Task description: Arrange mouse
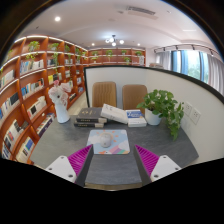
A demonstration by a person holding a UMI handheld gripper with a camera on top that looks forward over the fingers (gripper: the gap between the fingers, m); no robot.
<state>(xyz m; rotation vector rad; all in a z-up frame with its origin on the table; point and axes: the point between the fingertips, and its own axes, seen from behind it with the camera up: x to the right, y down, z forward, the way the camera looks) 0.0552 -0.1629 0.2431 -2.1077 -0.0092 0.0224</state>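
The gripper [113,161] is raised above a grey rectangular desk [170,142], its two fingers spread wide with nothing between them. The magenta pad [80,158] of the left finger and the one on the right finger [146,159] face each other across bare desk surface.

Just ahead of the fingers, at about 12 o'clock from the gap, lies a pale printed mat or sheet [109,141] with faint pastel colours, flat on the desk. A small light shape sits on it, but I cannot tell whether this is the mouse; no mouse can be made out with certainty.

Beyond the sheet, at 11 o'clock, is a low stack of dark-covered books [90,120], and just beside it at 12 o'clock an open white book [118,113] lies tilted. At 1 o'clock a leafy green potted plant [163,105] stands near the desk's far right side. At 10 o'clock a white rounded vase-like object [60,104] stands at the desk's left edge.

Behind the desk are two tan padded chairs [105,94] against a white partition wall [170,80]. Tall wooden bookshelves [30,90] filled with books run along the left, and windows [195,62] show at 2 o'clock.
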